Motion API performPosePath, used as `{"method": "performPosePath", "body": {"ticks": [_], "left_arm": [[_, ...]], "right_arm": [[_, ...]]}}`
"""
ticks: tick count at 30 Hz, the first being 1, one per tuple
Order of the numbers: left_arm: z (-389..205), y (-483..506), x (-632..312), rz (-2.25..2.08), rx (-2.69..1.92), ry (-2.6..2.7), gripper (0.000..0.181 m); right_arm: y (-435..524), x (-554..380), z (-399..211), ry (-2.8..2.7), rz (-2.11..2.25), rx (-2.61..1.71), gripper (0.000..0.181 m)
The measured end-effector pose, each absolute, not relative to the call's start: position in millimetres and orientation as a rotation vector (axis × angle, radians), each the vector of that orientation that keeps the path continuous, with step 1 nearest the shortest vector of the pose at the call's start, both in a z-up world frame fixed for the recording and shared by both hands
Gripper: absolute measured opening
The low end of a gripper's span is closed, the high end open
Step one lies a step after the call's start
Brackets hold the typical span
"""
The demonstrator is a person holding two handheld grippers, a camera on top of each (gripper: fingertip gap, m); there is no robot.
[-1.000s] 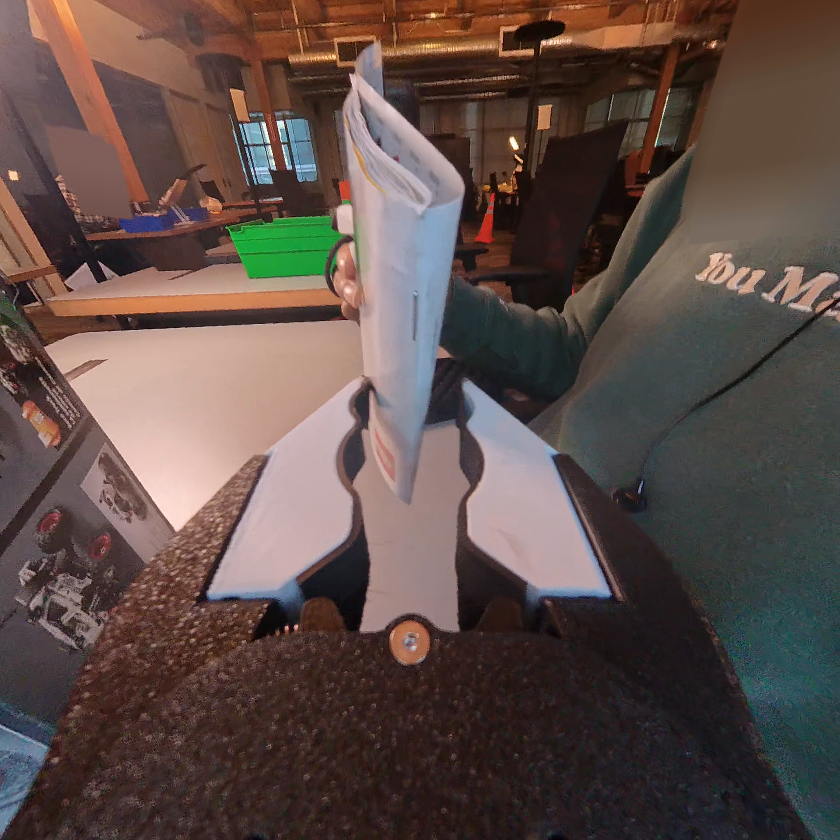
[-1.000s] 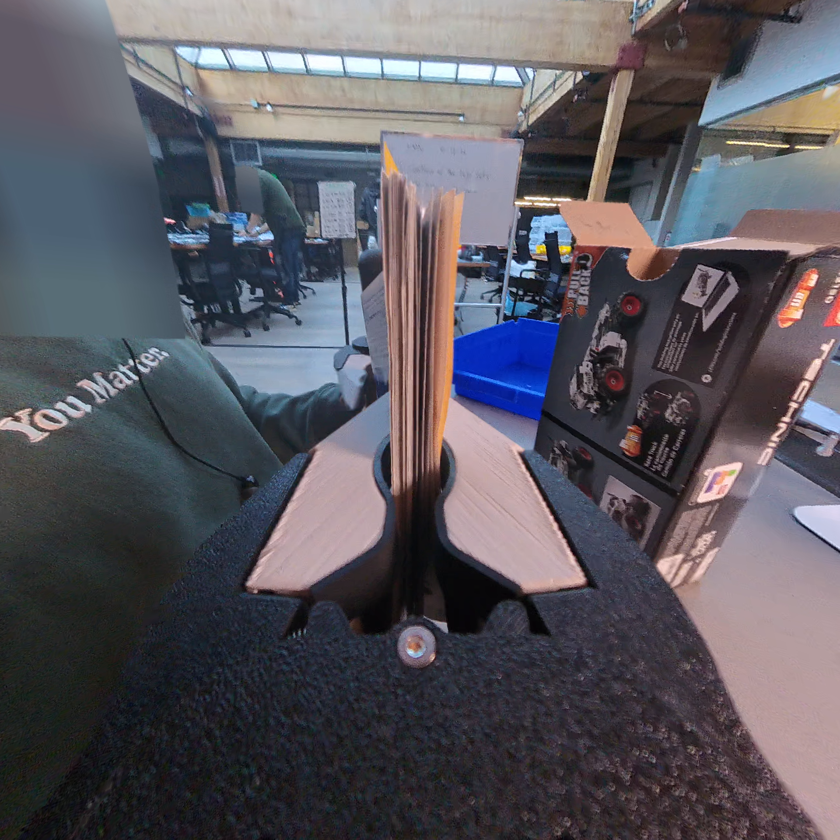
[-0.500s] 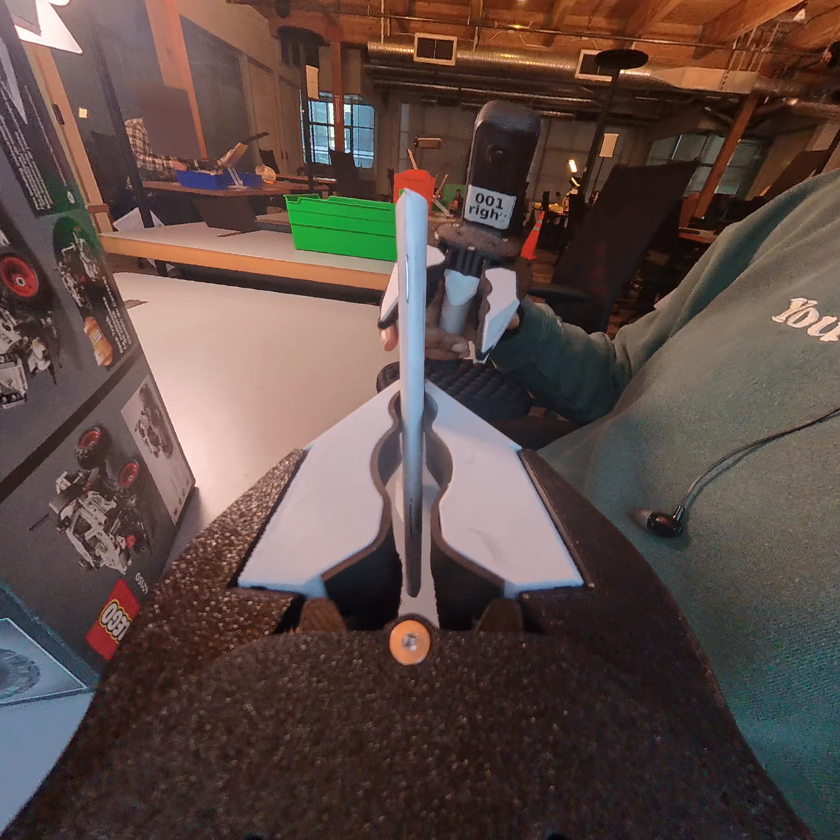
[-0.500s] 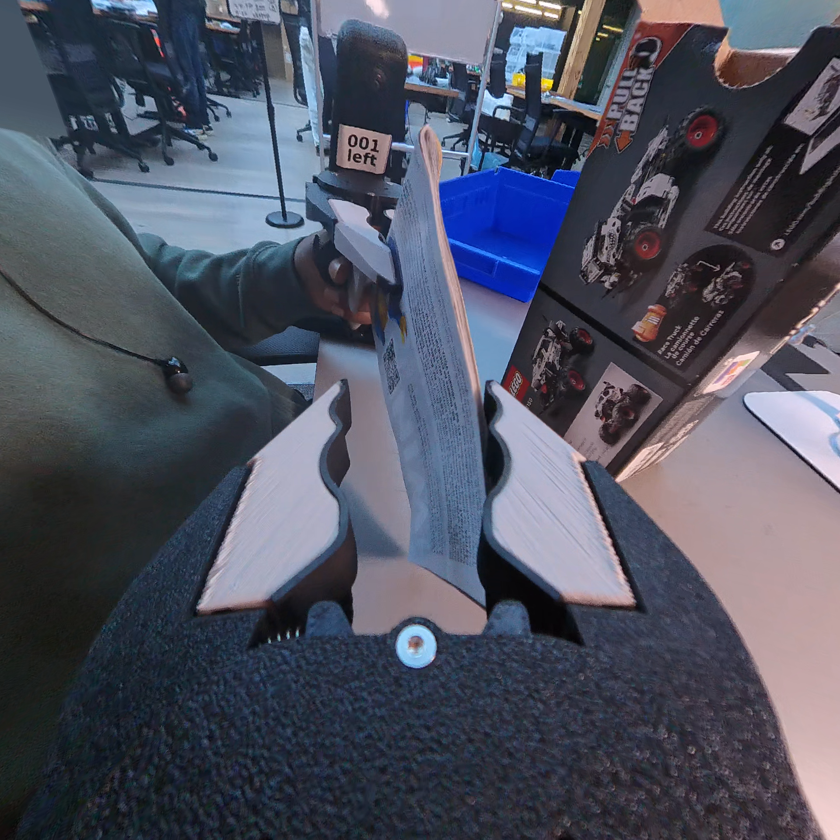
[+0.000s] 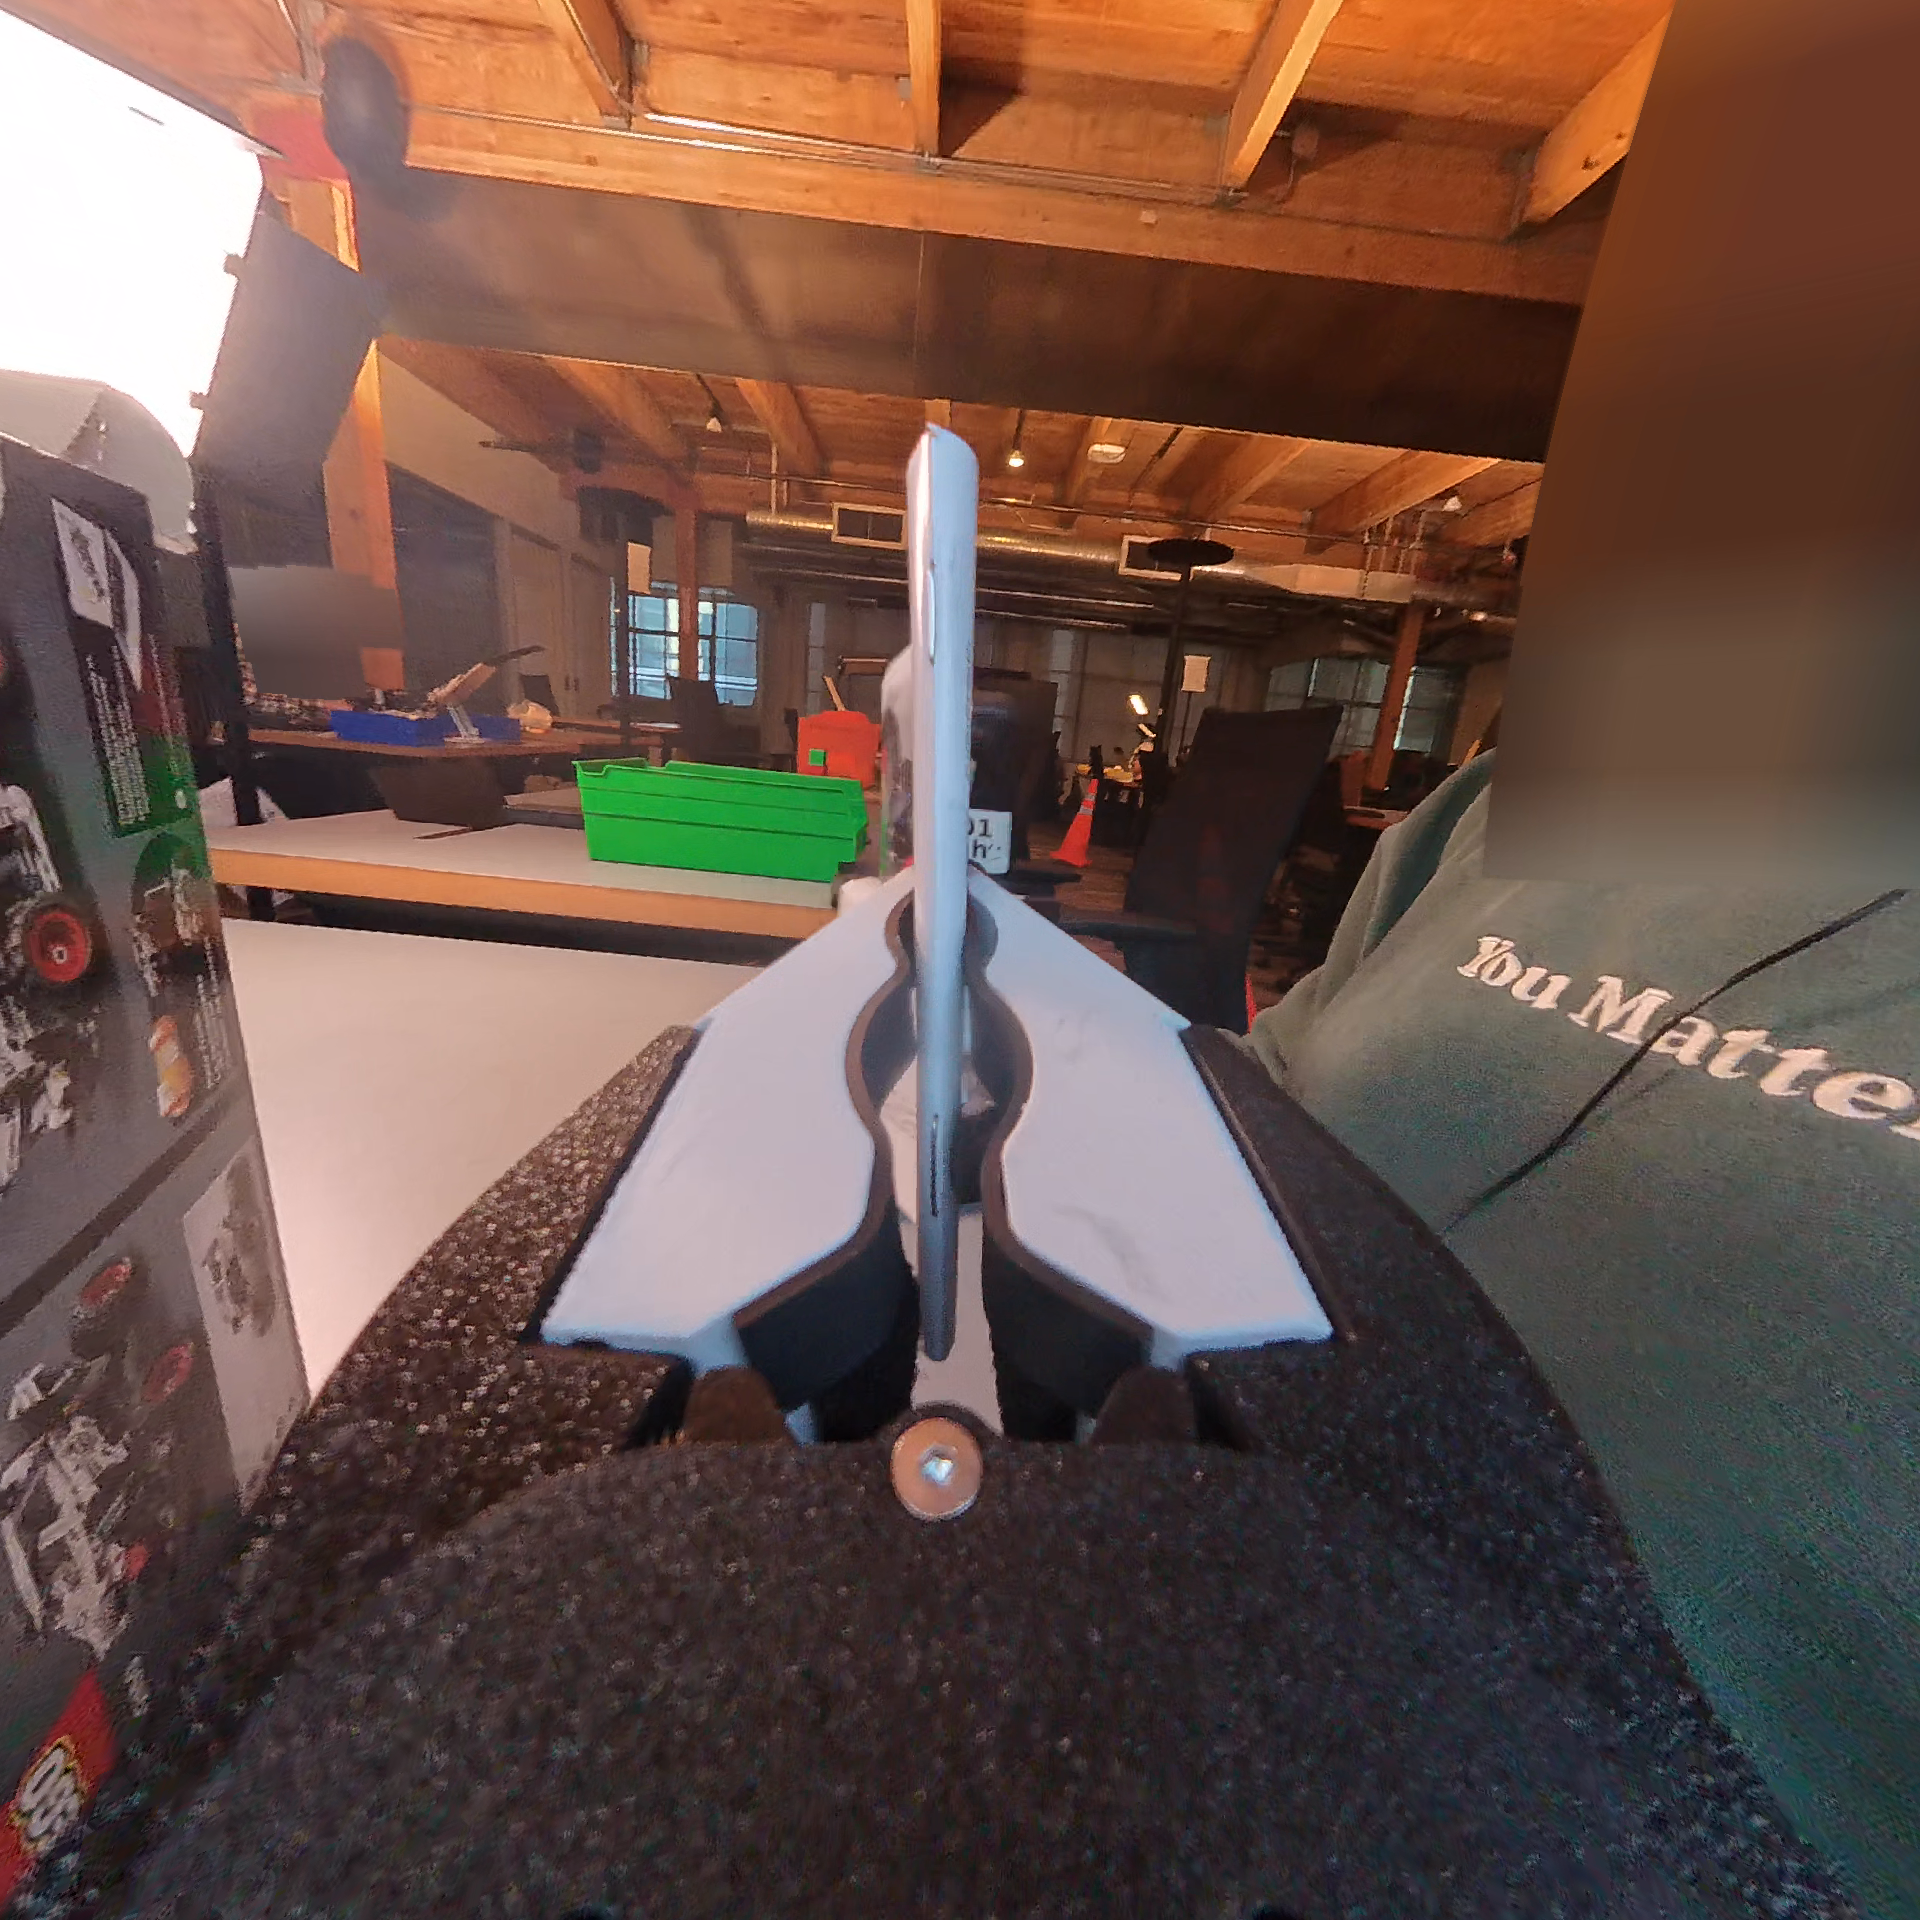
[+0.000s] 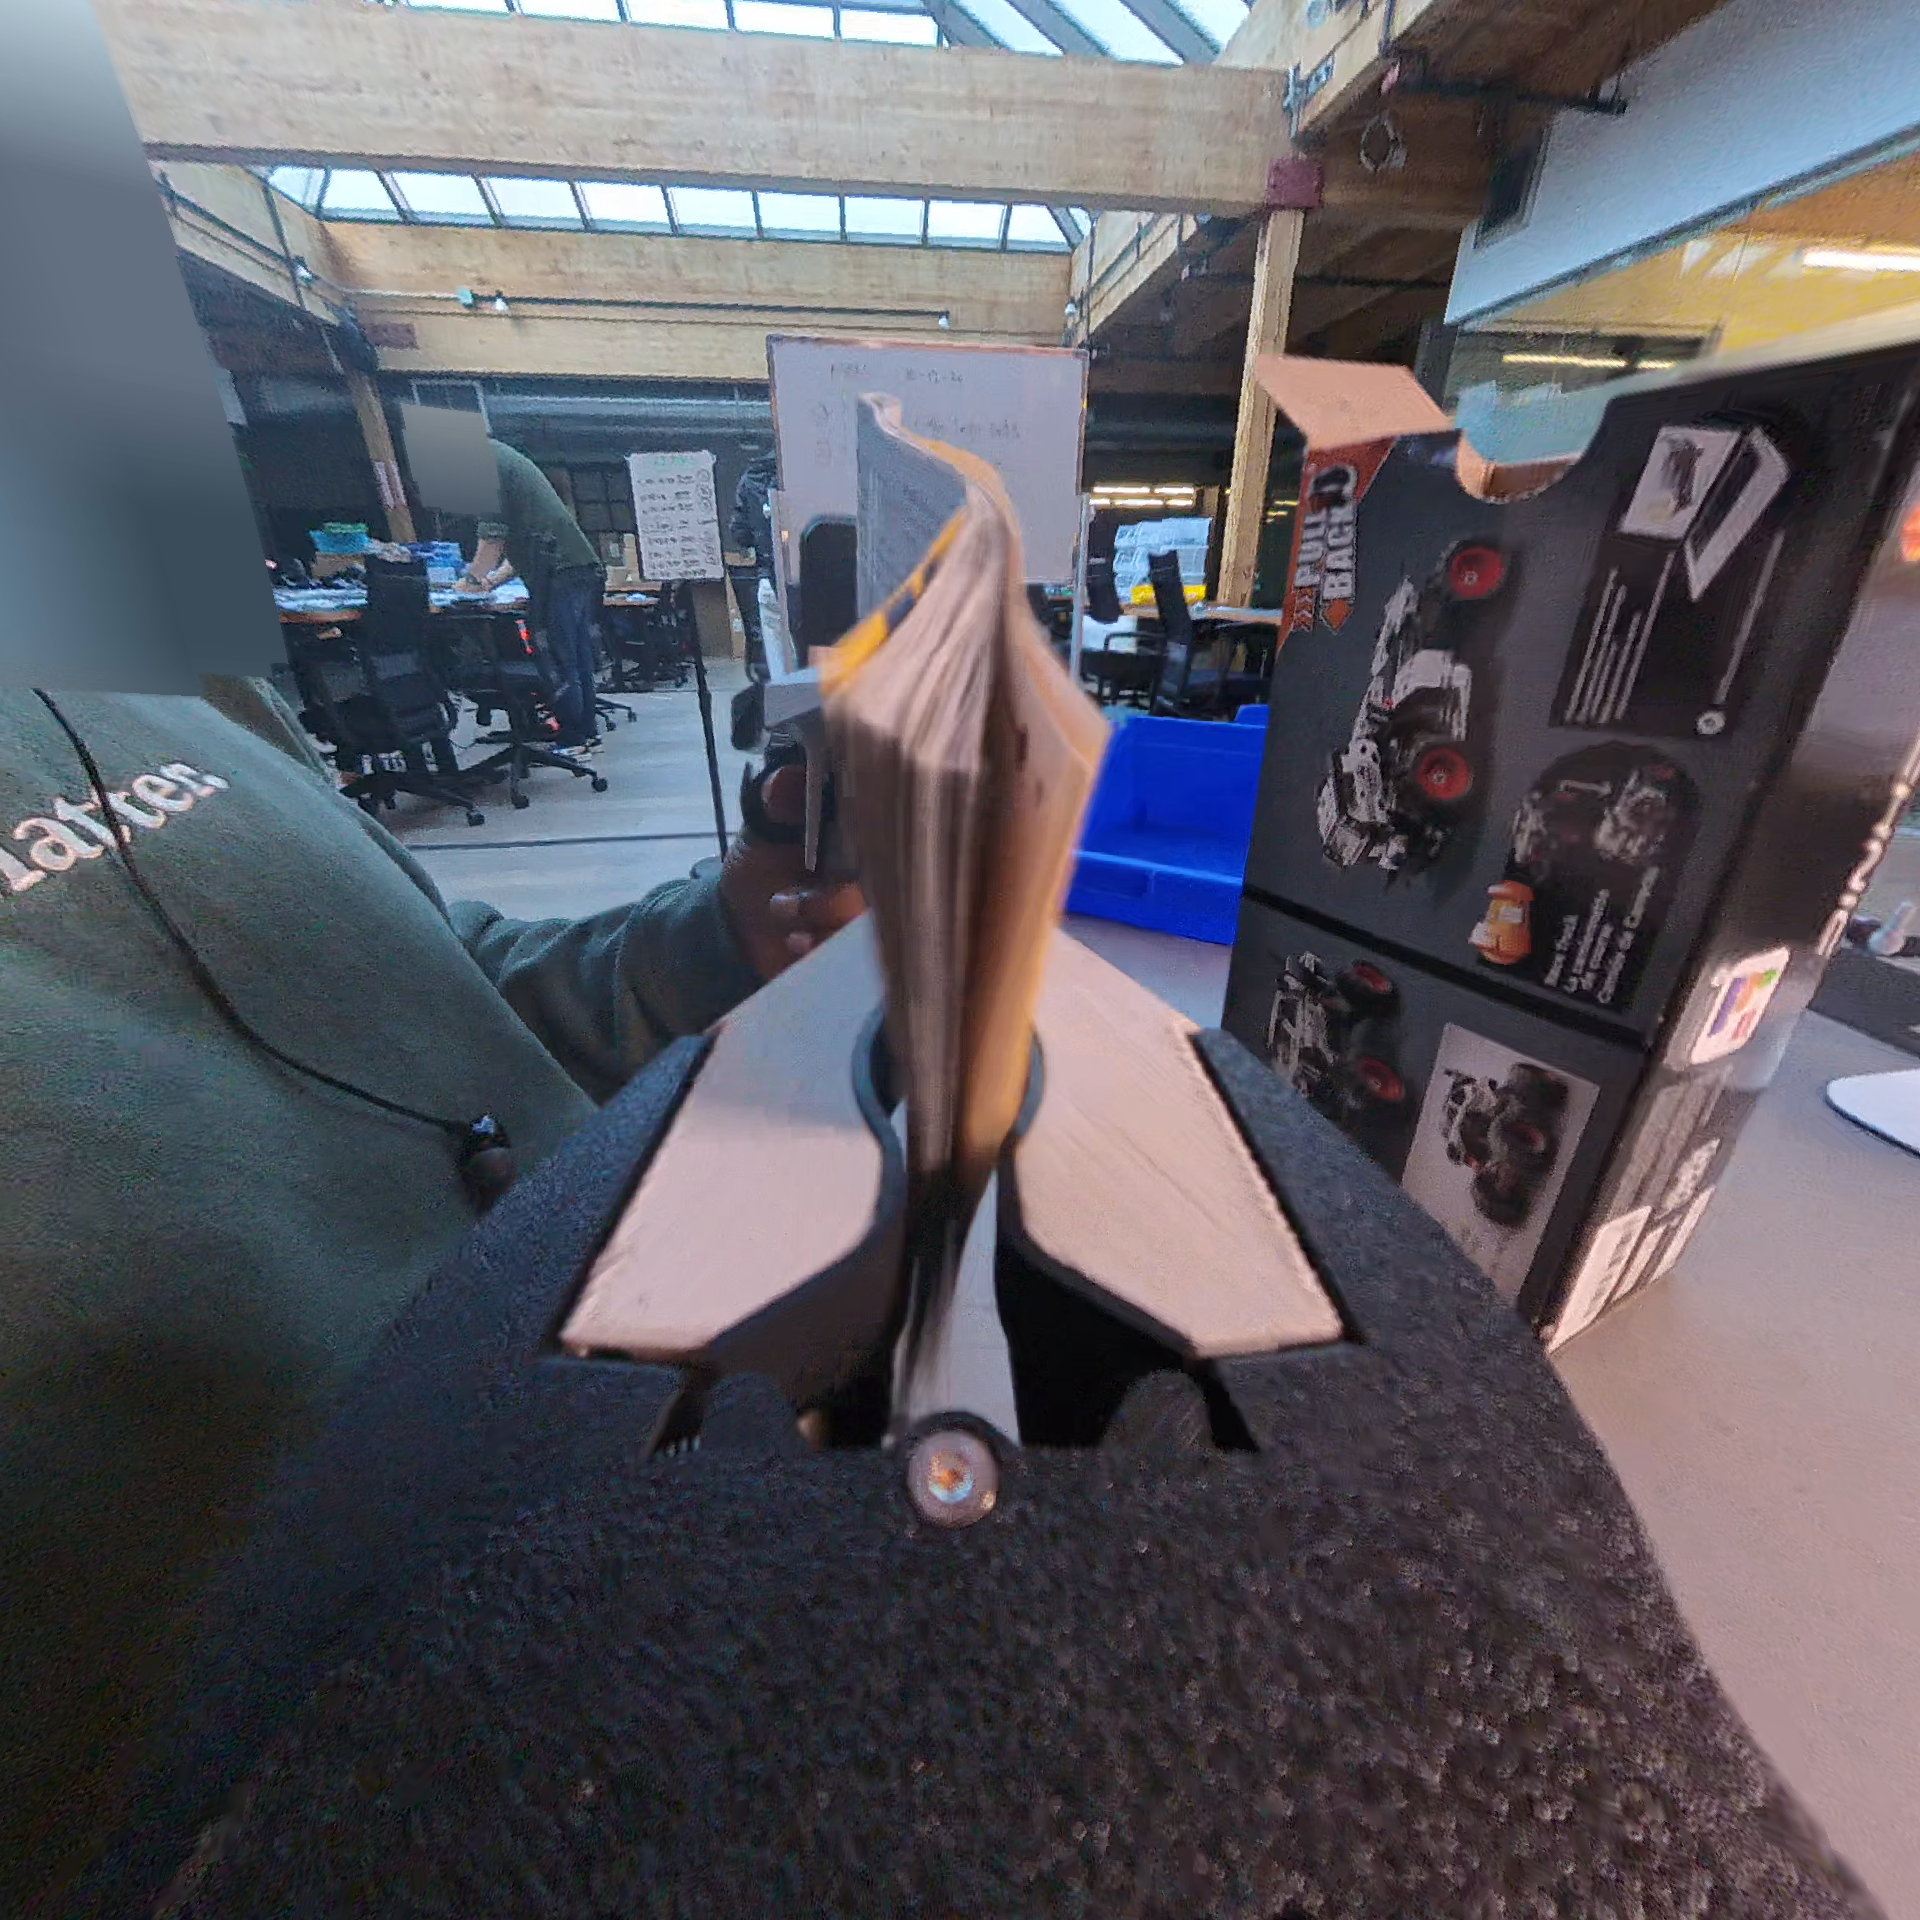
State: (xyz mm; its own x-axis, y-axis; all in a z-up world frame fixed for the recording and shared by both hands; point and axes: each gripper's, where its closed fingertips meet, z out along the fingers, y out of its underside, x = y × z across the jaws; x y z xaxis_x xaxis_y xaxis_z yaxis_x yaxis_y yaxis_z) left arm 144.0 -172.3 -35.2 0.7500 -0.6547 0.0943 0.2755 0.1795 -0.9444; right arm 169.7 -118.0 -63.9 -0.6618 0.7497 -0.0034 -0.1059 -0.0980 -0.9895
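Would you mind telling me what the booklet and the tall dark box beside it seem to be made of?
The booklet looks like thin stapled paper with a slightly glossy cover: its stacked page edges curl above the right gripper. The tall dark box looks like printed cardboard: its open top flap shows raw brown board.

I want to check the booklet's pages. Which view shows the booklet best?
The right wrist view: the booklet shows its fanned page edges and curled cover, clamped in the right gripper. The left wrist view shows only its thin spine edge, pinched by the left gripper.
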Motion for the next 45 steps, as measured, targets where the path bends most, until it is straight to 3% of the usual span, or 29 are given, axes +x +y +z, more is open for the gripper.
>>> {"method": "performPosePath", "body": {"ticks": [4,10,12,15,18,20,28,38,45], "left_arm": [[-28.0,-166.7,123.1,-0.512,-1.327,0.339,0.010],[6.1,-168.7,2.8,-0.015,-1.514,0.137,0.083],[-7.7,-153.1,-28.0,-0.027,-1.600,0.078,0.116],[-39.3,-112.6,-39.8,-0.174,-1.721,0.109,0.144],[-68.3,-77.4,-28.3,-0.318,-1.801,0.224,0.141],[-74.8,-65.4,-23.3,-0.281,-1.783,0.293,0.123],[-68.4,-79.7,15.0,-0.072,-1.658,0.448,0.124],[-70.0,-89.3,37.2,0.081,-1.633,0.471,0.120],[-68.7,-86.7,36.4,0.039,-1.653,0.411,0.121]], "right_arm": [[-115.7,168.6,-42.0,-1.707,1.636,-0.619,0.002],[-70.5,150.7,63.2,-1.824,1.319,-0.587,0.000],[-56.3,134.2,96.6,-1.835,1.205,-0.595,0.000],[-40.0,103.4,135.1,-1.838,1.024,-0.591,0.000],[-28.9,75.8,150.6,-1.850,0.865,-0.592,0.000],[-22.9,64.2,146.7,-1.866,0.783,-0.608,0.000],[-21.6,73.6,98.1,-1.960,0.675,-0.623,0.001],[-37.5,99.3,127.8,-1.799,0.535,-0.558,0.000],[-34.5,88.7,95.8,-1.755,0.287,-0.532,0.000]]}}
